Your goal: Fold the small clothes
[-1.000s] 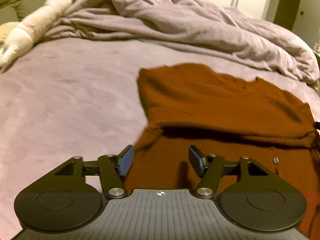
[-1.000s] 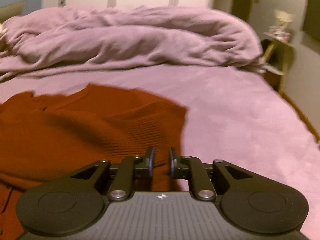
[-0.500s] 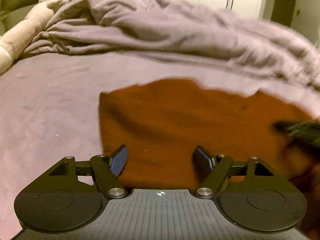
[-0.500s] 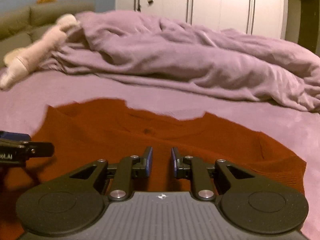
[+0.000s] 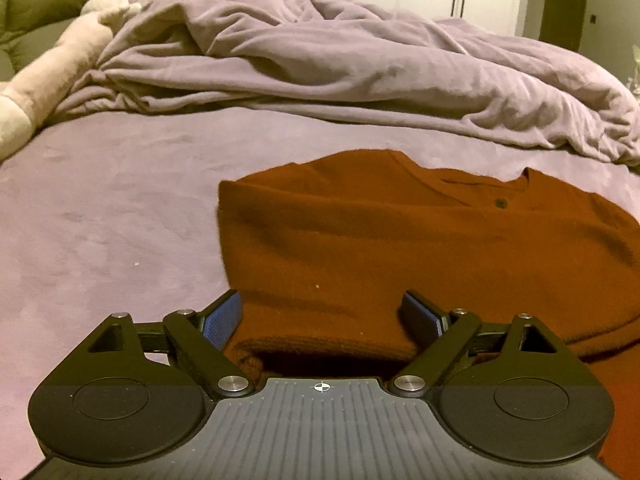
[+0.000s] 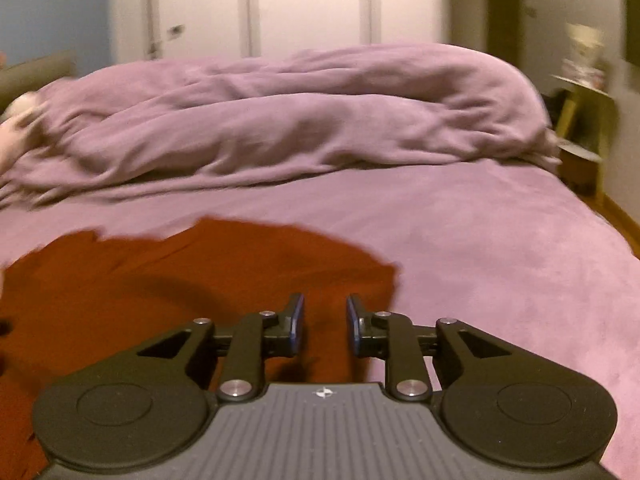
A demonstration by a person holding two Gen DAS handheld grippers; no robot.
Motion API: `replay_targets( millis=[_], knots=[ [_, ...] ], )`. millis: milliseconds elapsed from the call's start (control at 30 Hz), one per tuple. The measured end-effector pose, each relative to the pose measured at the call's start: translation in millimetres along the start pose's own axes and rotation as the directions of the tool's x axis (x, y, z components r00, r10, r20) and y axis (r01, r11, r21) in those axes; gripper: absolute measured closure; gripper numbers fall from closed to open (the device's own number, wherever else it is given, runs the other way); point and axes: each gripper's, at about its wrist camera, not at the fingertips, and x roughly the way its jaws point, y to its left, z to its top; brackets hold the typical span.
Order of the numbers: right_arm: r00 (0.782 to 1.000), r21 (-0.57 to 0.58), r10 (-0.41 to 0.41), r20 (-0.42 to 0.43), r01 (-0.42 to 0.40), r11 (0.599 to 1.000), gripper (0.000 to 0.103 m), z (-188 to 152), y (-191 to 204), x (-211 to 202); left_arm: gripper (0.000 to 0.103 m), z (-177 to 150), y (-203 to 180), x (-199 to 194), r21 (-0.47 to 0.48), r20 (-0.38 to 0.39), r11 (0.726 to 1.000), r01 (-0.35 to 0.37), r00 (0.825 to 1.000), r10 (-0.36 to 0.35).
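We judge we are between folds: the rust-red sweater (image 5: 400,248) lies part-folded on the bed (image 5: 100,208), both the left gripper (image 5: 320,312) and right gripper (image 6: 323,318) opening their jaws, gripping nothing, so next we must pinch its near folded edge.

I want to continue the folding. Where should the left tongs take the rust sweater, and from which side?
Probably the doubled near edge of the rust sweater, approached from the near side. That edge lies thick and slightly lifted off the purple bed cover, just ahead of the left tongs, whose jaws are opening with sweater between them.
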Motion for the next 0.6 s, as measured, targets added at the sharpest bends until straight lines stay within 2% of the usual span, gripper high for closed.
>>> replay_targets(
  millis=[100,200,267,467,533,600],
  knots=[
    [0.999,-0.012,0.041,-0.016,-0.041,0.999,0.081,0.1,12.7,0.5,0.011,-0.1,-4.4,-5.0,0.008,-0.014,1.000,-0.007,1.000,0.008],
    [0.999,-0.055,0.001,-0.047,-0.003,0.999,0.081,-2.2,24.4,5.9,0.011,-0.7,-9.4,-7.2,0.034,-0.028,0.999,-0.021,0.999,0.022],
    [0.993,-0.066,-0.028,-0.110,0.021,0.998,0.081,-4.1,28.7,15.6,0.010,-0.6,-11.2,-6.9,0.047,-0.035,0.999,-0.025,0.999,0.026],
    [0.987,-0.180,-0.073,-0.143,0.047,0.982,0.080,-18.8,43.7,16.0,0.010,-1.3,-9.6,-6.4,0.055,-0.043,0.998,-0.018,0.999,0.020],
    [0.988,-0.124,-0.049,-0.146,0.031,0.992,0.080,-14.9,40.6,5.7,0.009,-2.4,-8.6,-7.2,0.054,-0.045,0.998,-0.012,0.999,0.015],
    [0.985,0.068,0.060,-0.161,-0.050,0.996,0.075,-12.3,23.7,-4.1,0.009,-3.3,-7.0,-7.4,0.051,-0.045,0.999,-0.008,0.999,0.010]
  ],
)
